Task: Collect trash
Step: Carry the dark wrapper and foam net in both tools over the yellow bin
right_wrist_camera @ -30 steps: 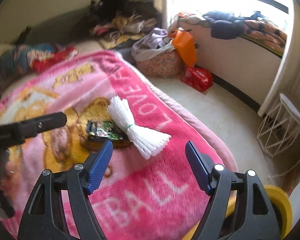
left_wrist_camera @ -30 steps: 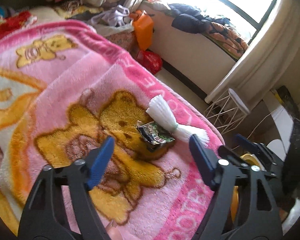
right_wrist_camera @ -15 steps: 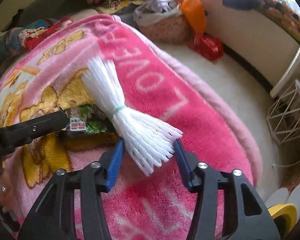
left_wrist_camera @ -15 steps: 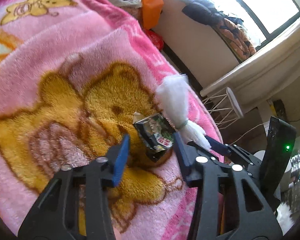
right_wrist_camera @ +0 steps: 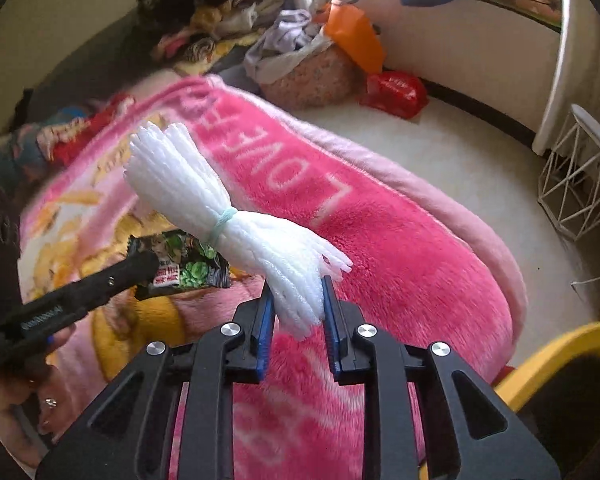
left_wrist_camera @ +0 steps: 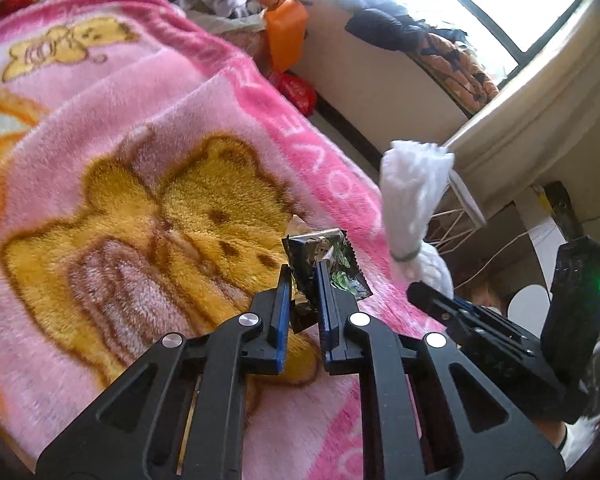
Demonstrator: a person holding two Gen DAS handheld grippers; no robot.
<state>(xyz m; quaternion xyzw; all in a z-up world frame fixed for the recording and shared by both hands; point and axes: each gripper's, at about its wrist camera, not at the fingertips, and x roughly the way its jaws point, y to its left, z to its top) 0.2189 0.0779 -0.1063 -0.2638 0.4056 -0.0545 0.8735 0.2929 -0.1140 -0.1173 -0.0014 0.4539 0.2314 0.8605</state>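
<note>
pinched between the narrowed blue pads of the left gripper (left_wrist_camera: pixel 303 280), a dark green snack wrapper (left_wrist_camera: pixel 328 258) stands up off the pink bear blanket (left_wrist_camera: pixel 148 184). just beside it, the right gripper (right_wrist_camera: pixel 296 300) clamps the frayed end of a white foam-net bundle (right_wrist_camera: pixel 220 216), which angles up clear of the blanket. past the blanket's edge lies bare pale floor (right_wrist_camera: pixel 452 148), with a white wire stand (right_wrist_camera: pixel 580 188) and a yellow bin rim (right_wrist_camera: pixel 548 364) near the right gripper.
</note>
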